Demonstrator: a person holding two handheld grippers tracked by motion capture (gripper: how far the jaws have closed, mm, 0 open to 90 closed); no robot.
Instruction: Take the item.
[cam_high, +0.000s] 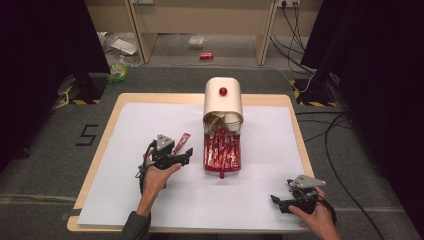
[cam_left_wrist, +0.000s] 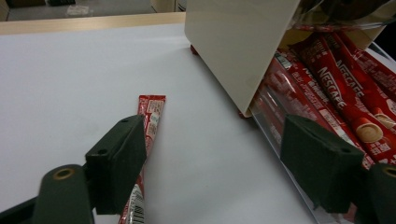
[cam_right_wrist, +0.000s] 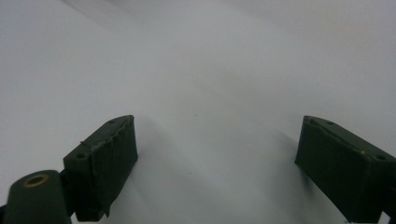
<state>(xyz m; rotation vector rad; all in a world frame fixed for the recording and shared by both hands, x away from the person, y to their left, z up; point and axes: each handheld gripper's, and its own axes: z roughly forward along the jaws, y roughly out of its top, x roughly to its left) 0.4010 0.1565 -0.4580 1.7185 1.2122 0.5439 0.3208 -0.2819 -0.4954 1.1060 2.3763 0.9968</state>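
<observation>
- Left gripper (cam_high: 184, 156): it sits left of the tabletop's middle, its jaws spread wide with nothing between them. In the left gripper view (cam_left_wrist: 215, 175) one jaw stands right over a loose red sachet (cam_left_wrist: 148, 122); whether it touches the sachet cannot be told.
- Loose red sachet (cam_high: 182, 141): it lies flat on the white sheet (cam_high: 150, 125), just left of the dispenser and apart from it, running slantwise toward the far edge.
- Dispenser (cam_high: 223, 102): a cream box with a red knob stands at the middle of the far half of the tabletop. Its clear drawer (cam_high: 222, 156) is pulled out toward the near edge and packed with red Nescafé sachets (cam_left_wrist: 343, 88) lying side by side.
- Right gripper (cam_high: 278, 201): it rests near the near right corner, well apart from the dispenser. Its jaws are wide apart and hold nothing, with bare white sheet ahead in the right gripper view (cam_right_wrist: 215, 163).
- Progress, as I judge it: the drawer is open and one sachet is out on the sheet. Taking further sachets, or closing the drawer, appears still to do.
</observation>
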